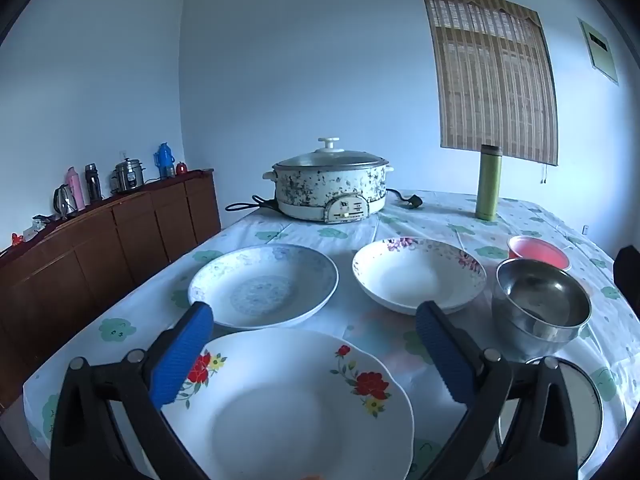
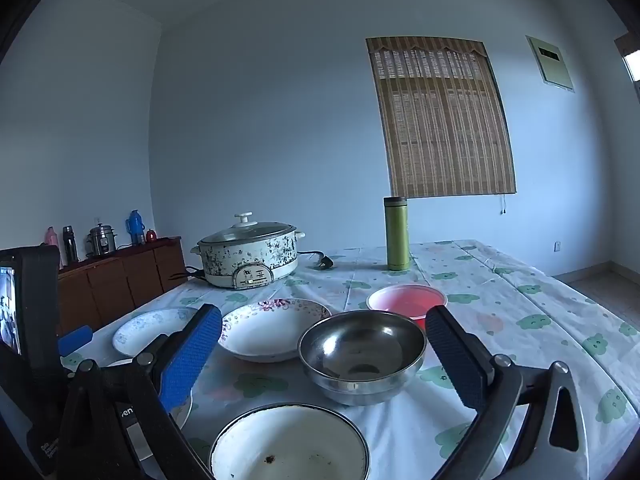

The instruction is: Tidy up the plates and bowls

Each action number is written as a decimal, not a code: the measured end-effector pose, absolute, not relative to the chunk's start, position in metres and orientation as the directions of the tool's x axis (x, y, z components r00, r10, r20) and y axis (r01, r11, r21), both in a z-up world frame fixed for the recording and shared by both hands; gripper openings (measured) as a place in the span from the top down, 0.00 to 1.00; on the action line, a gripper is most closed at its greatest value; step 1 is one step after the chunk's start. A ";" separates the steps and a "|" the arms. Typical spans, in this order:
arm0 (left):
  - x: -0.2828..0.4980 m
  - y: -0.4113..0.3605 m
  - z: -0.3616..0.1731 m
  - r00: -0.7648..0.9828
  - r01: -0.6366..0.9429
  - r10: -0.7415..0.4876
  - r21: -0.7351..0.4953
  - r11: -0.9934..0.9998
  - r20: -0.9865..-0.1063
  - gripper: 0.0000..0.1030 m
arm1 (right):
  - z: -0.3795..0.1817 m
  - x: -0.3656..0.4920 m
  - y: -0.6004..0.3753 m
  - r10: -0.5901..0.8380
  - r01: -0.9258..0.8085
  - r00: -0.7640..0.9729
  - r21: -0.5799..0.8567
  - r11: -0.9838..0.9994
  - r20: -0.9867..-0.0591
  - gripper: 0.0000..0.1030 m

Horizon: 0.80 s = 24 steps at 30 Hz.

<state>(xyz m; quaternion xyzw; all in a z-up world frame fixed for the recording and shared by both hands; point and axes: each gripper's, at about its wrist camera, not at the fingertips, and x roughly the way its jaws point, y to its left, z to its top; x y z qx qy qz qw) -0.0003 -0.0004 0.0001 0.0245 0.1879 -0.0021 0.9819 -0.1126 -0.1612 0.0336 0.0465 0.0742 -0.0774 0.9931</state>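
Both cameras look low across the table (image 1: 532,216) toward the far wall, the left one tilted down more; both catch the steel bowl (image 1: 540,300) and cooker (image 2: 248,256)

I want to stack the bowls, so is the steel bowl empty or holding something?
Empty: the steel bowl stands upright, its bare shiny bottom showing only reflections.

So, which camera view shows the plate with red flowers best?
The left wrist view: the plate with red flowers lies whole below the open left gripper. In the right wrist view, only a sliver of its rim shows behind a blue finger.
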 end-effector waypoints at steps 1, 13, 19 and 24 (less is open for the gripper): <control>0.000 0.000 0.000 0.929 0.013 0.005 0.045 0.999 -0.370 0.00 | 0.034 -0.113 -0.162 -0.148 0.163 0.976 0.082 0.983 -0.158 0.00; -0.001 -0.004 0.000 0.927 0.025 -0.007 0.042 0.999 -0.375 0.00 | 0.030 -0.112 -0.164 -0.148 0.165 0.976 0.098 0.981 -0.160 0.00; -0.003 -0.002 0.000 0.925 0.025 -0.010 0.035 0.999 -0.380 0.00 | 0.031 -0.111 -0.163 -0.153 0.171 0.974 0.099 0.980 -0.166 0.00; -0.003 -0.002 0.000 0.924 0.026 -0.011 0.035 0.999 -0.382 0.00 | 0.031 -0.111 -0.163 -0.152 0.169 0.974 0.094 0.981 -0.166 0.00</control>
